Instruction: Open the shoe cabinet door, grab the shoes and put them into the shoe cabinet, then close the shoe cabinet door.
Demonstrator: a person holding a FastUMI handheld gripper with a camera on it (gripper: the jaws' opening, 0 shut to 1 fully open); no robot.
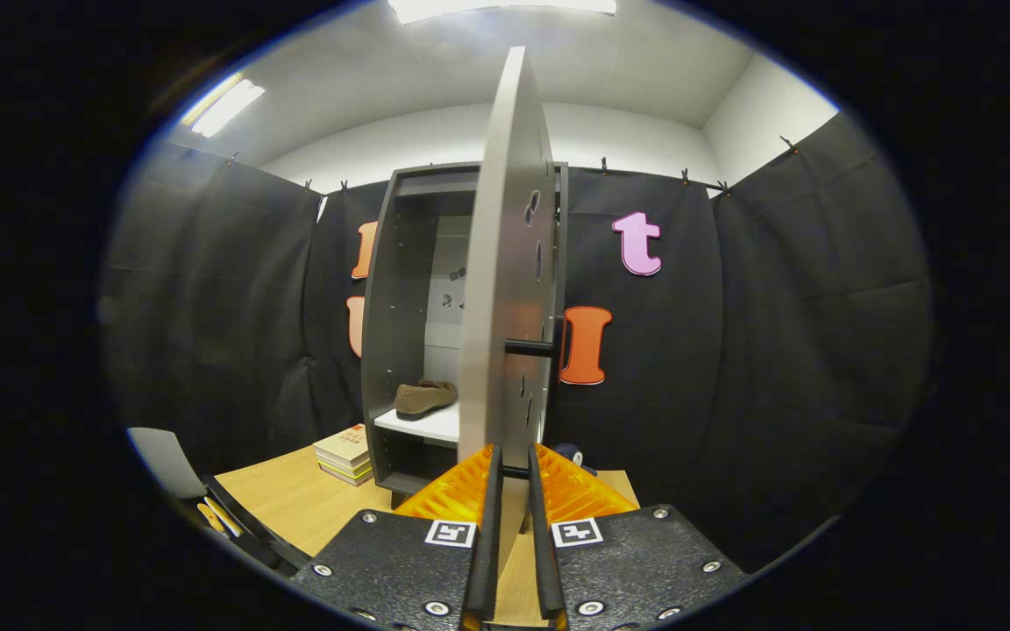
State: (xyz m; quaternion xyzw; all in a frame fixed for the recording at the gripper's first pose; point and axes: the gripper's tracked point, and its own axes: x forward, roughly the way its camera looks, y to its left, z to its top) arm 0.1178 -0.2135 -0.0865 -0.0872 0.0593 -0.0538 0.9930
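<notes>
Between my tool's (514,491) fingers I have the cabinet door's (505,289) edge pinched, door standing wide open. Beyond, on the table (295,499), books (345,454) lie beside the shoe cabinet (400,333), one shoe (424,397) on its white shelf (435,427).

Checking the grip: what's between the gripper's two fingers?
The cabinet door's lower edge, seen edge-on in the gripper view; the gripper is shut on it.

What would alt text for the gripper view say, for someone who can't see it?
The gripper is shut on the lower edge of the open shoe cabinet door, seen edge-on. Beyond it, a brown shoe lies on a white shelf inside the shoe cabinet, with stacked books on the wooden table beside it.
</notes>
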